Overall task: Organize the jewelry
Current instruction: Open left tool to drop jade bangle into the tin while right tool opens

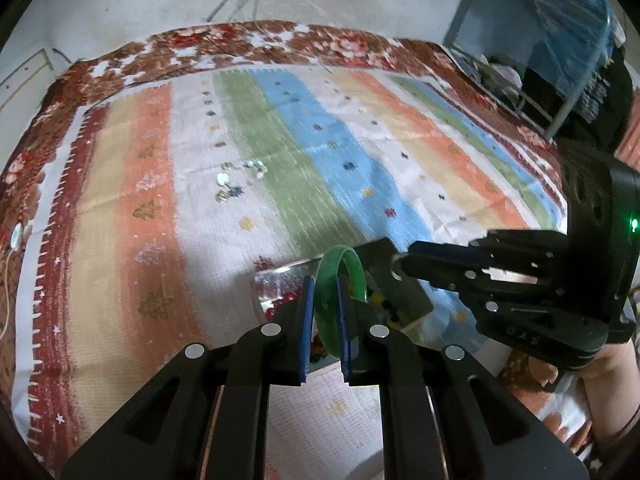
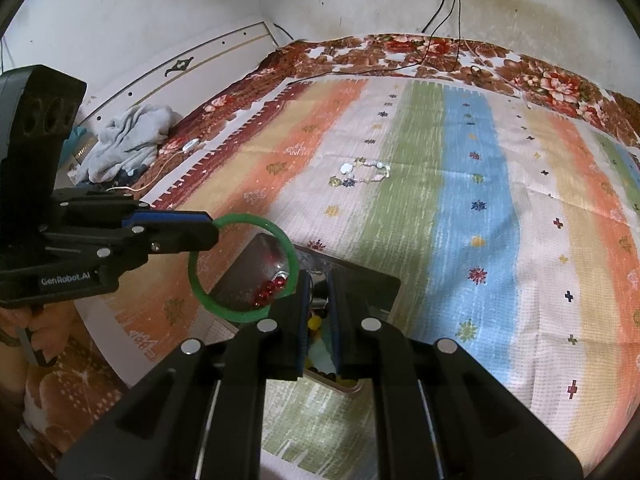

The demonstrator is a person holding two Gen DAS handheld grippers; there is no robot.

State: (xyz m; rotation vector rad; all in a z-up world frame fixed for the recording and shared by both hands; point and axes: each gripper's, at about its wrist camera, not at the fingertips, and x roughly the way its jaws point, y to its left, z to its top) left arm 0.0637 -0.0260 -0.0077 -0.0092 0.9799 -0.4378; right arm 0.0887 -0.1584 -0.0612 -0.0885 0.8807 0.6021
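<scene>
The left gripper [image 1: 325,312] is pinching a green bangle [image 1: 340,280] between its blue-padded fingers [image 1: 307,320], holding it upright just above an open jewelry box [image 2: 360,280] that is sitting on the striped bedspread [image 2: 460,240]. The right gripper [image 2: 318,312] is hanging over the same box, its fingers nearly pressed together with nothing between them. A beaded bracelet [image 2: 366,174] is lying farther up the bed.

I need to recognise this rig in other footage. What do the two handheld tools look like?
Both are matte black with angular linkage arms, round silver pivot pins and blue pads lining the fingers. The left tool carries white "GenRobot.AI" lettering on its side; the right tool has a lit green indicator on its body.
</scene>
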